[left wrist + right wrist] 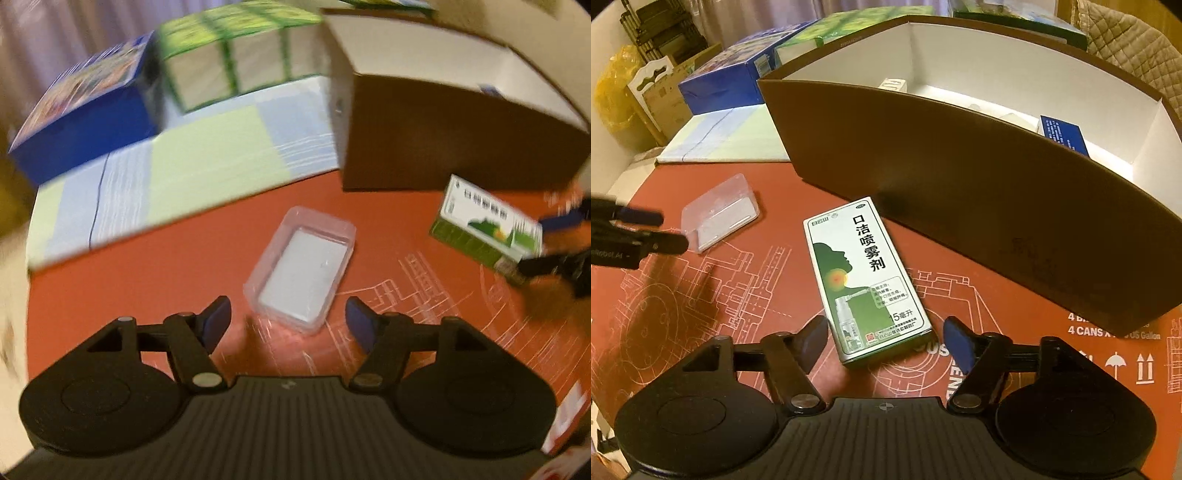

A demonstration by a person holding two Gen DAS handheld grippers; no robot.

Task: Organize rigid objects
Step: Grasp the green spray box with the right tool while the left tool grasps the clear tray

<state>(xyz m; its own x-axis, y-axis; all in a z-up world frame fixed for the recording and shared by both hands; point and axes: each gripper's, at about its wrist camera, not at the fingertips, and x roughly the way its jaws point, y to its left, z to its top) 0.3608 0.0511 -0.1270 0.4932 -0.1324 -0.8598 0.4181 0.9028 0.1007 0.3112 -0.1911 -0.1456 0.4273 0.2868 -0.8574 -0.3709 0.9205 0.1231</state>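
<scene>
Ahead of the black right gripper with blue pads lies a white-and-green carton with black Chinese lettering on the red-orange worktop with white line drawings. Beyond it stands a brown box with a white inside; to its left, a clear plastic case.

Left tongs spread wide; right tongs spread wide, both empty.
</scene>
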